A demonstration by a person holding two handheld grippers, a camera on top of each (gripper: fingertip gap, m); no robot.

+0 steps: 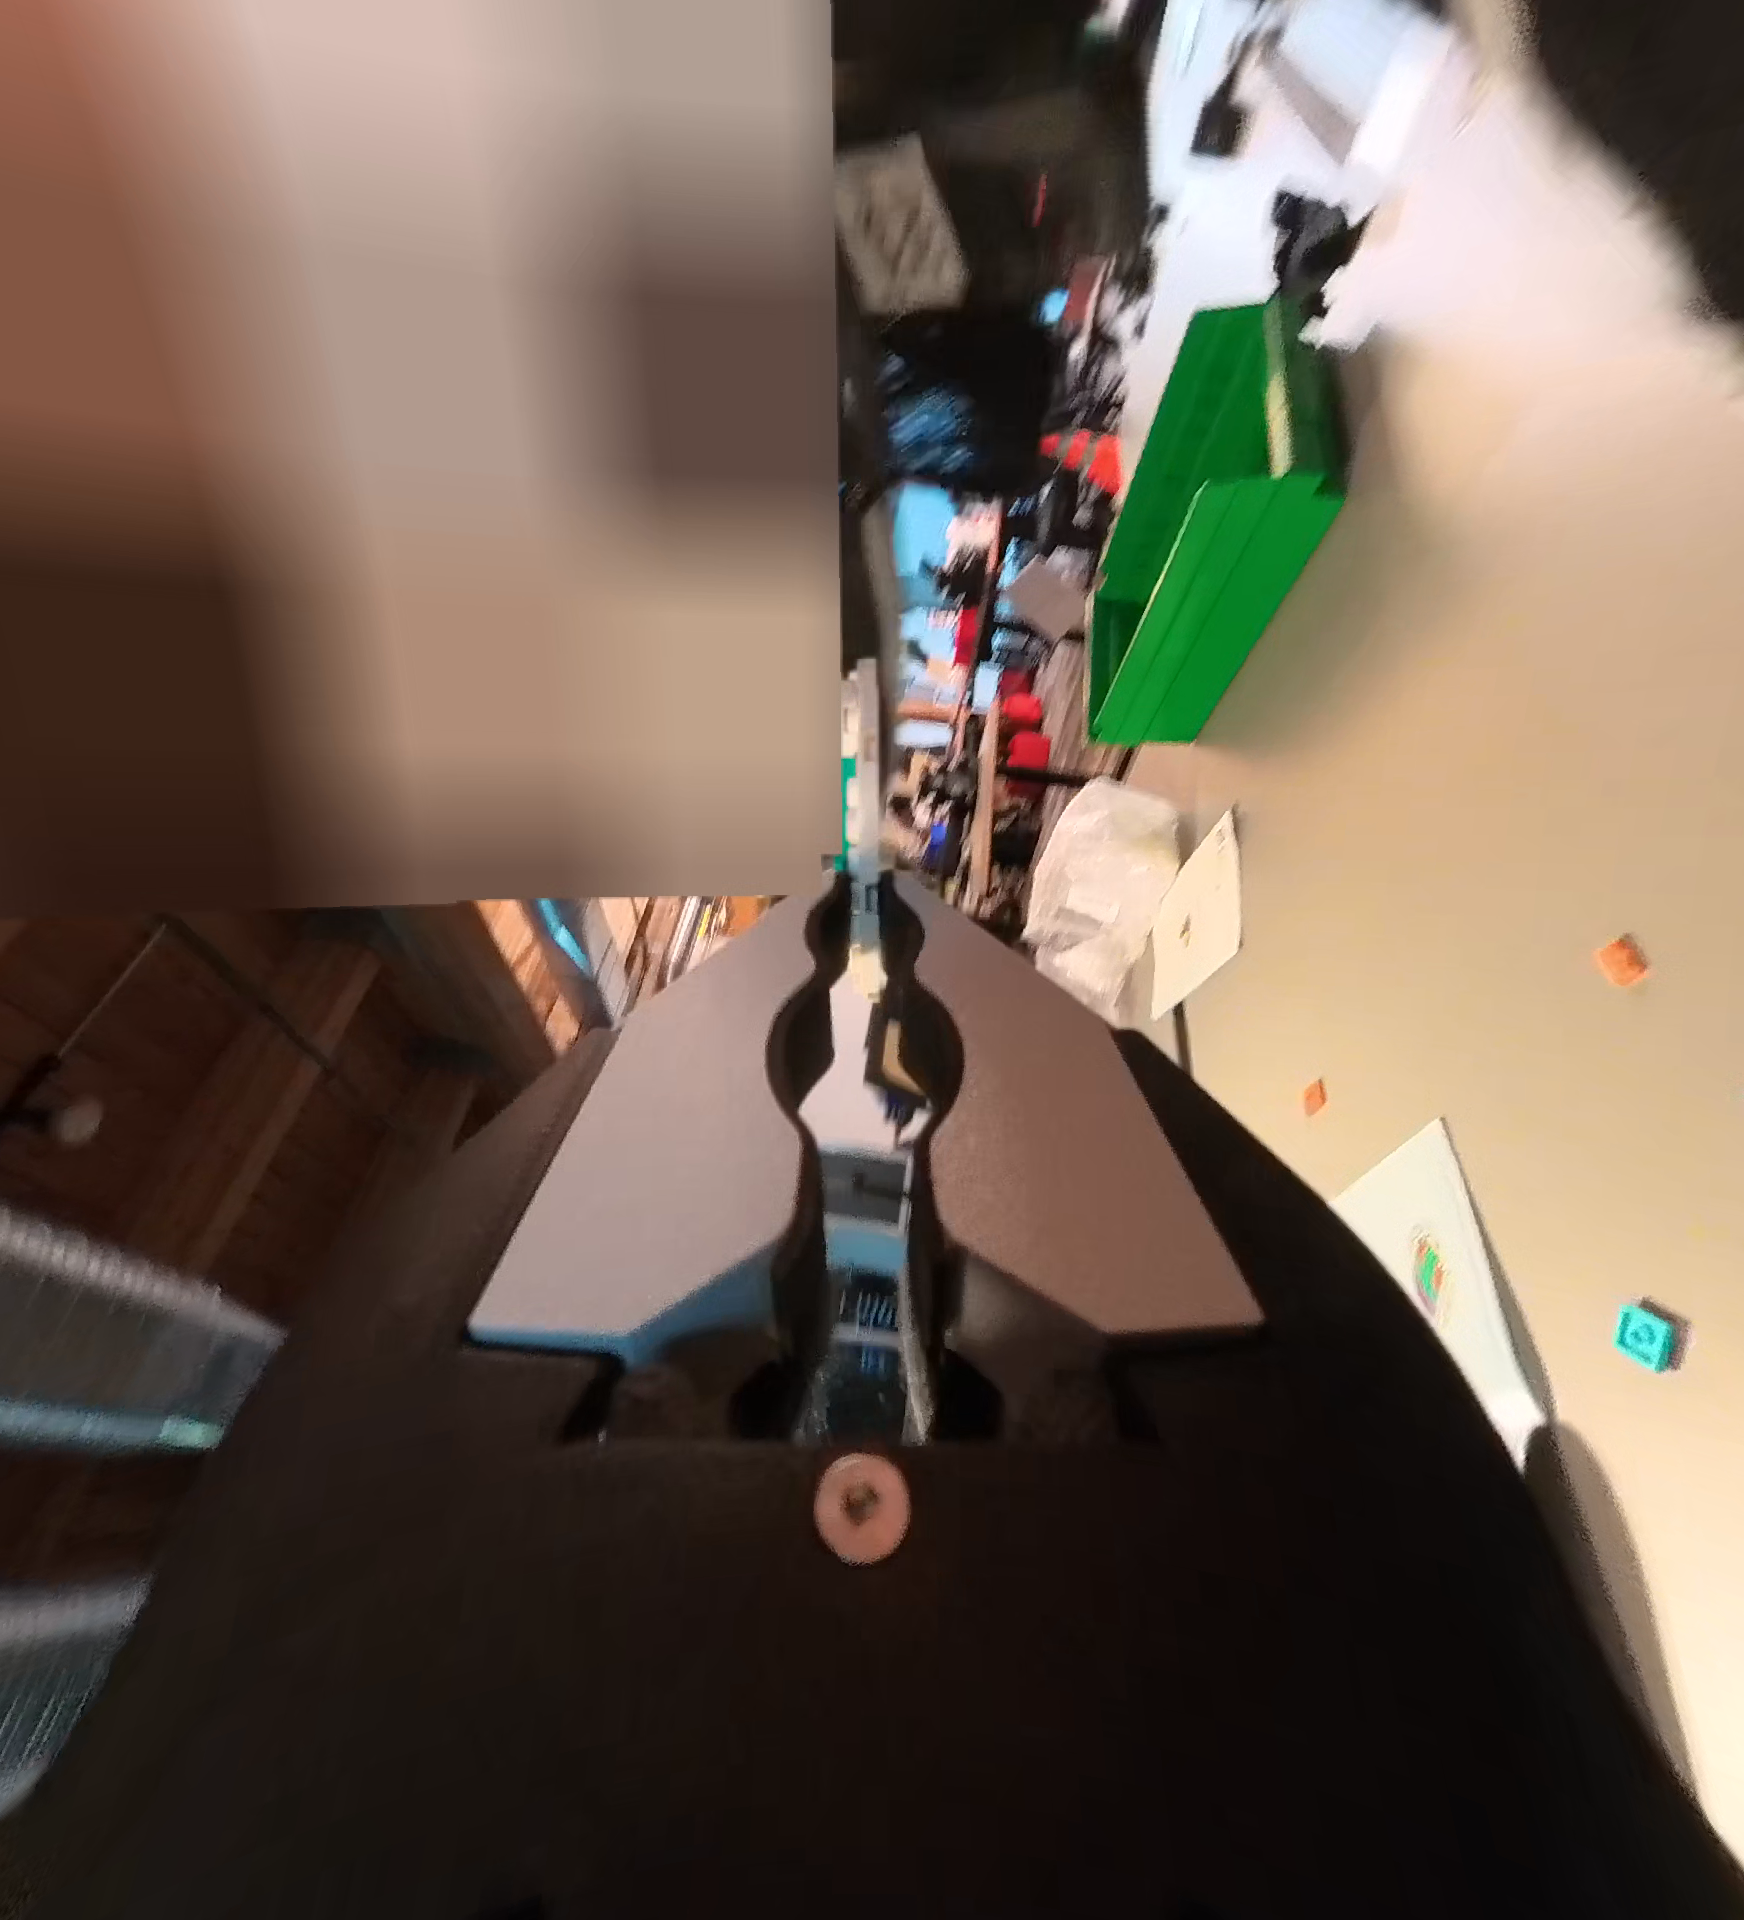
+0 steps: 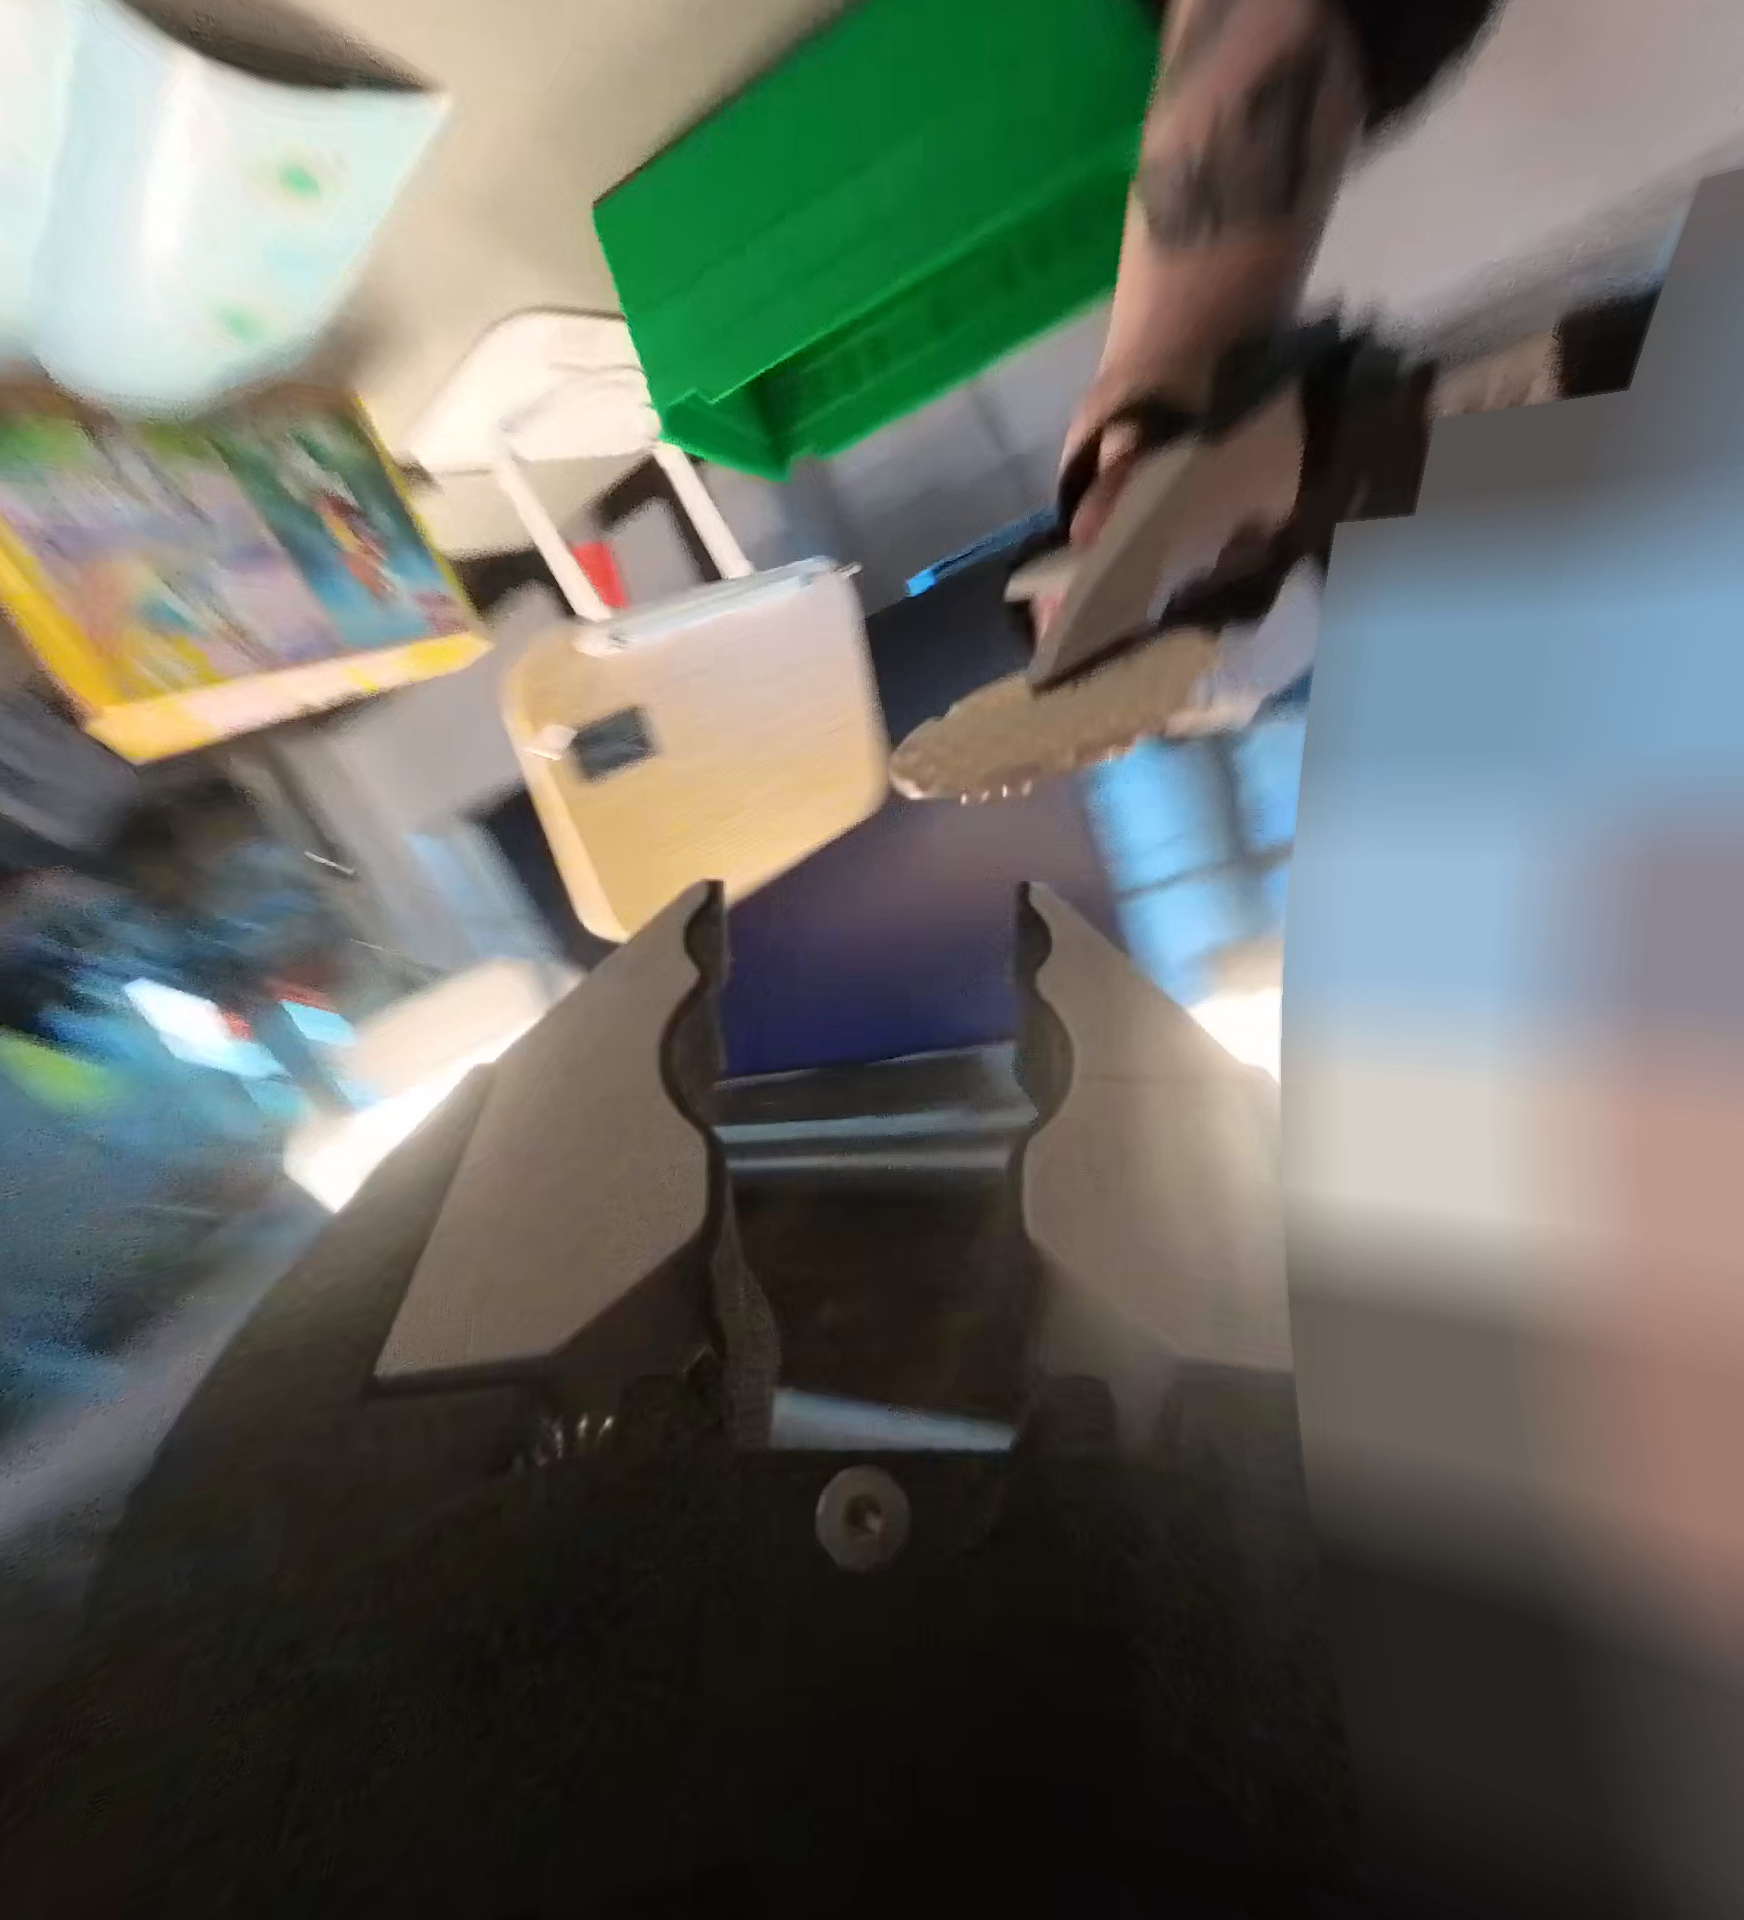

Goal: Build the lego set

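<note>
Along the right side of the left wrist view runs the beige table (image 1: 1419, 831), turned on its side by the camera's roll. On it, the largest thing is a green plastic bin (image 1: 1216, 520), open and lying toward the far end. Nearer than the bin sit a crumpled white plastic bag (image 1: 1096, 894) and, just beside it, a white paper sheet (image 1: 1200, 914). A second sheet, an instruction leaflet (image 1: 1439, 1257) with a coloured picture on it, lies closer to the camera. Scattered between and beyond the two sheets are the loose lego pieces: teal bricks (image 1: 1645, 1335) and smaller orange bricks (image 1: 1621, 958), well apart from one another and untouched by either tool.

The left gripper (image 1: 863, 914) has its fingers drawn almost together, with only a thin slit between the tips (whether anything is pinched there cannot be told through the blur). The right gripper (image 2: 868, 904) stands with its fingers spread wide and nothing between them. In the right wrist view, much smeared by motion, the green bin shows above, a colourful yellow-edged lego box (image 2: 193, 561) at the left, and the other gripper farther off in a person's hand (image 2: 1190, 499).
</note>
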